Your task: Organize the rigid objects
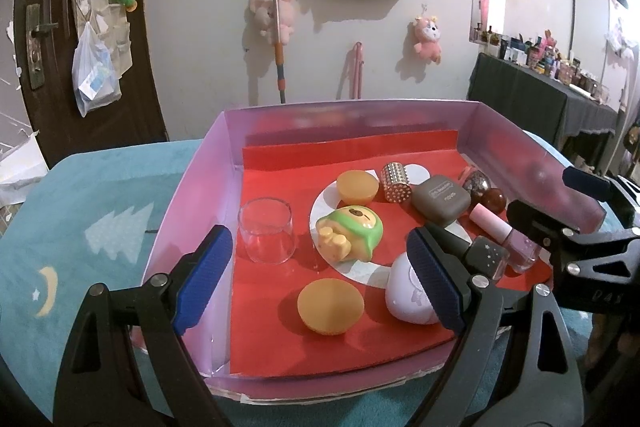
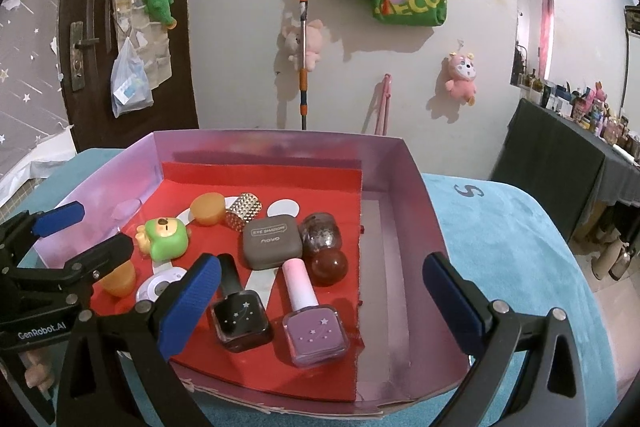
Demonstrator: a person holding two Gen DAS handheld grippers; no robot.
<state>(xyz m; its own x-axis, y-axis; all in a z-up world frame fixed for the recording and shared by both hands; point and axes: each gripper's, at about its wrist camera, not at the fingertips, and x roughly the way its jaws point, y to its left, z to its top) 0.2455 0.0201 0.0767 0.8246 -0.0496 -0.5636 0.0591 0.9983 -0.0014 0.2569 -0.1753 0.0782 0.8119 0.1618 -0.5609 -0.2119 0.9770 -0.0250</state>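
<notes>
A pink box point(image 1: 192, 183) lined with red paper point(image 1: 280, 339) holds small rigid objects: a clear glass point(image 1: 266, 233), a green bear toy point(image 1: 352, 233), two orange cups point(image 1: 330, 305), a white round case point(image 1: 408, 291), a studded gold cylinder point(image 1: 396, 183), a grey eyeshadow case point(image 2: 272, 241), a black nail polish point(image 2: 238, 319) and a purple nail polish point(image 2: 314, 331). My left gripper point(image 1: 324, 275) is open above the box's near left part, empty. My right gripper point(image 2: 320, 307) is open around the two nail polish bottles, apart from them.
The box point(image 2: 416, 207) sits on a teal cloth point(image 2: 520, 247). A glitter bottle point(image 2: 320, 233) and a brown ball point(image 2: 328, 267) lie near the eyeshadow case. A dark door point(image 1: 96, 27), a wall with hung bags and plush toys, and a cluttered black table point(image 1: 560, 95) stand behind.
</notes>
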